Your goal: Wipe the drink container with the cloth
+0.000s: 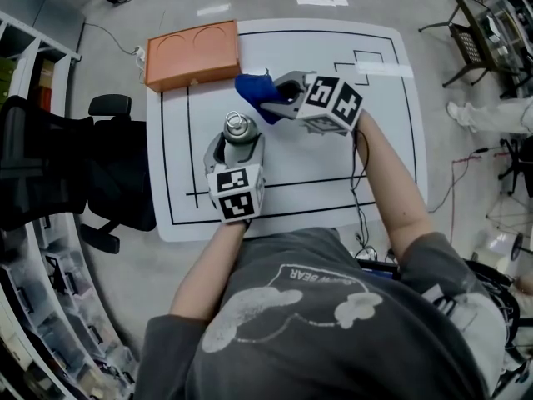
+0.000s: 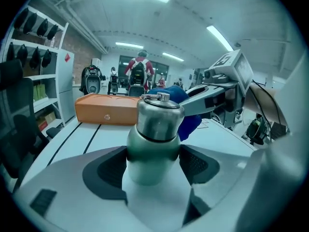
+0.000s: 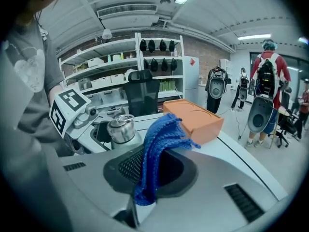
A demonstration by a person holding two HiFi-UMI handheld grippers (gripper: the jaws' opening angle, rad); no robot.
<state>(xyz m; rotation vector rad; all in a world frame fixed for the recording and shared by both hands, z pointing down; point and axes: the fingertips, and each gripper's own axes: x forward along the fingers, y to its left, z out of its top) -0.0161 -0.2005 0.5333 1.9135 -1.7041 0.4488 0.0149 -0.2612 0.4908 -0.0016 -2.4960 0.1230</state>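
Seen from above, a person stands at a white table (image 1: 333, 173) marked with black lines, holding a two-jaw tool in each hand. The left gripper (image 1: 240, 137) is clamped on a metal drink container (image 1: 240, 130), which stands upright on the table near its middle, a little toward the person's left. In the left gripper view the container's rounded silver body sits between the two dark jaw pads, which press against its sides, and its cap with a small ring handle points straight up.

The right gripper (image 1: 273, 100) reaches in from the person's right and pinches a blue knitted cloth (image 1: 253, 89) between its jaws. The right gripper view shows the cloth folded and bunched, one end rising above the jaws and the other hanging below them.

The cloth hangs just beside the container, on its far side from the person – whether the two touch cannot be told.

An orange box (image 1: 192, 53), flat and rectangular with two shallow round hollows in its lid, lies at the table's far left corner, apart from both tools. A black office chair (image 1: 50, 173) stands on the floor to the left of the table.
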